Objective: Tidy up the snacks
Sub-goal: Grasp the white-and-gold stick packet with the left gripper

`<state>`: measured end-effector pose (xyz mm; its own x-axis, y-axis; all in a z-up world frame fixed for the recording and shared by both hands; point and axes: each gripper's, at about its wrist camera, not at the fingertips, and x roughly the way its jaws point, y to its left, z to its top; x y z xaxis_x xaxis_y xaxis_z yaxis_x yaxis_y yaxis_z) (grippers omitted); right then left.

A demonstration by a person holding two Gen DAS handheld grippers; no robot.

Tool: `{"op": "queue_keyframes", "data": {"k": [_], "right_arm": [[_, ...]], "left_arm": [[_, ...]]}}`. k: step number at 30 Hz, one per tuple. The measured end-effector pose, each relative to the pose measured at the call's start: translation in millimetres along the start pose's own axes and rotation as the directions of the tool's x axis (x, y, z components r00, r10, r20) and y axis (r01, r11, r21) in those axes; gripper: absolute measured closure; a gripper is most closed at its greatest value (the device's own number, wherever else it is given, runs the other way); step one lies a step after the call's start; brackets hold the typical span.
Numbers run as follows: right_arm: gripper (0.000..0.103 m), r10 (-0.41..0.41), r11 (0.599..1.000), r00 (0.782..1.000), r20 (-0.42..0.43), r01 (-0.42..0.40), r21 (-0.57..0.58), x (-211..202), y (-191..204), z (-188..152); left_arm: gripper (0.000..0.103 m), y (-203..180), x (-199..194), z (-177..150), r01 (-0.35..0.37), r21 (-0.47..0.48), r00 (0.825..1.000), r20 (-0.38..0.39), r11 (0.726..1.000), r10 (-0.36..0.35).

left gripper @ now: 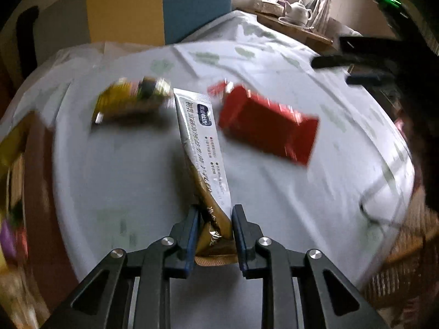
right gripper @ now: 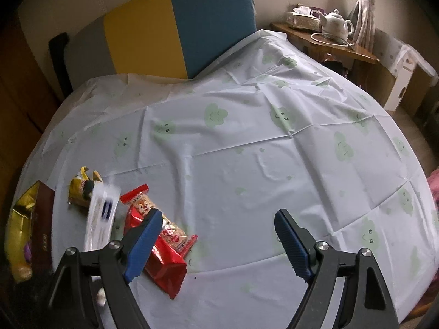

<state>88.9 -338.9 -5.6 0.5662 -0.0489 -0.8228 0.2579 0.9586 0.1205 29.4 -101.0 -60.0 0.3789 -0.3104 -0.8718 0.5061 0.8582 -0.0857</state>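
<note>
My left gripper (left gripper: 214,227) is shut on the lower end of a long silver-and-gold snack sachet (left gripper: 200,137), which sticks up and away over the table. This sachet shows blurred in the right wrist view (right gripper: 101,213). A red snack packet (left gripper: 269,128) lies to its right and a yellow packet (left gripper: 131,98) to its left, both on the pale tablecloth (left gripper: 274,205). My right gripper (right gripper: 216,219) hovers open over the cloth with nothing between its fingers. Its left finger (right gripper: 145,235) stands in front of the red packet (right gripper: 164,257), with the yellow packet (right gripper: 82,189) further left.
A brown box (right gripper: 44,219) holding yellow-wrapped snacks sits at the table's left edge. A chair with a yellow and teal back (right gripper: 178,27) stands behind the table. A wooden side table carries a white teapot (right gripper: 336,23). Wicker furniture (left gripper: 406,260) is at the right.
</note>
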Motion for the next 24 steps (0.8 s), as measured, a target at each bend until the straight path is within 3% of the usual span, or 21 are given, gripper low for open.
{"op": "queue_keyframes", "data": {"k": [3, 5, 10, 14, 21, 24], "right_arm": [[0.019, -0.01, 1.0, 1.0, -0.003, 0.01, -0.008, 0.3, 0.7, -1.4], [0.019, -0.014, 1.0, 1.0, -0.003, 0.014, -0.011, 0.3, 1.0, -1.6], [0.019, -0.03, 0.999, 1.0, -0.006, 0.029, -0.022, 1.5, 2.4, -2.5], [0.019, -0.027, 0.999, 1.0, -0.009, 0.027, -0.018, 1.1, 1.1, -2.6], [0.019, -0.017, 1.0, 1.0, -0.01, 0.017, -0.003, 0.3, -2.1, -3.0], [0.019, 0.001, 1.0, 1.0, -0.01, -0.001, 0.008, 0.0, -3.7, -3.5]], "left_arm": [[0.077, 1.6, -13.2, -29.2, -0.005, 0.005, 1.0, -0.011, 1.0, 0.006], [0.07, 0.4, -18.8, -36.3, -0.036, 0.03, 0.999, -0.017, 0.999, 0.037], [0.062, -1.1, -28.9, -37.4, -0.098, 0.039, 0.995, 0.001, 0.994, 0.098], [0.043, -6.0, -28.7, -26.6, -0.109, 0.04, 0.994, 0.011, 0.993, 0.108], [0.042, -14.0, 4.4, -14.2, -0.172, 0.126, 0.984, -0.015, 0.977, 0.175], [0.058, -7.4, 0.7, -19.0, -0.122, 0.074, 0.993, 0.015, 0.99, 0.121]]}}
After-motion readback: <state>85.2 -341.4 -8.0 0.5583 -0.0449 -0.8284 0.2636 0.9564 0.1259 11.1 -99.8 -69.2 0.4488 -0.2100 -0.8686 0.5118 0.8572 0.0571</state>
